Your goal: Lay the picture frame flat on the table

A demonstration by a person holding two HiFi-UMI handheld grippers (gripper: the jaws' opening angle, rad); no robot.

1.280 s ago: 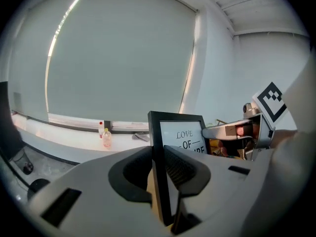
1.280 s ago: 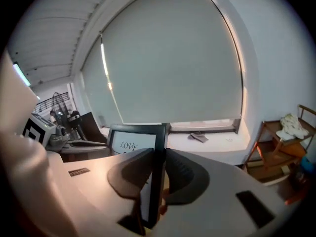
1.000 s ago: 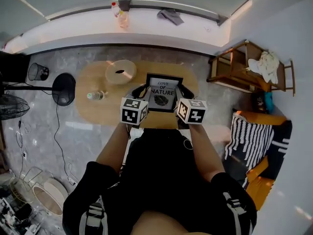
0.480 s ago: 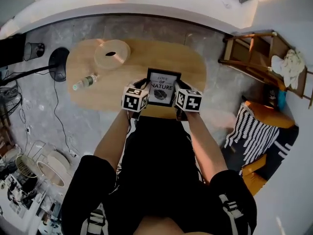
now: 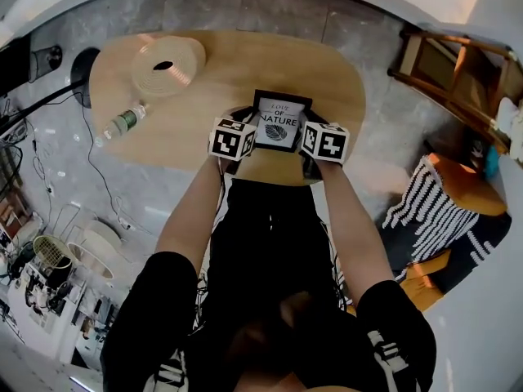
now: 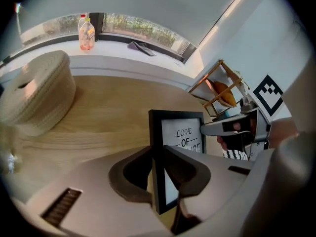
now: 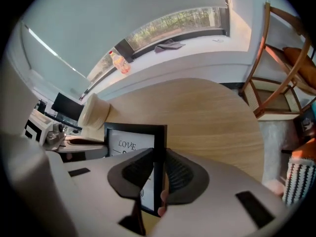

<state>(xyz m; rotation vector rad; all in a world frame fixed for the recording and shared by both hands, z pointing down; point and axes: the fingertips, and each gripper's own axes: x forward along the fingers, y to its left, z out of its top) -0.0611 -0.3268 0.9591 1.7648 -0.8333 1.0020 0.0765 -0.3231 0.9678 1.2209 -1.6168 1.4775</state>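
The black picture frame (image 5: pixel 280 122) with a white "LOVE OF NATURE" print stands upright near the front edge of the oval wooden table (image 5: pixel 221 88). My left gripper (image 5: pixel 248 127) has its jaws on the frame's left edge (image 6: pixel 158 172) and they are closing, pads against the black moulding. My right gripper (image 5: pixel 309 131) is shut on the frame's right edge (image 7: pixel 159 152). In each gripper view the other gripper shows across the frame. The frame's bottom edge is hidden behind the gripper bodies.
A round woven lidded basket (image 5: pixel 167 64) sits at the table's far left, a small bottle (image 5: pixel 122 122) lies near the left edge. A wooden rack (image 5: pixel 458 64) and striped cushion (image 5: pixel 429 207) stand to the right. Bottles (image 6: pixel 87 31) stand on the windowsill.
The head view has shifted forward over the table. Both grippers still grip the frame's two side edges, and the frame stays upright between them.
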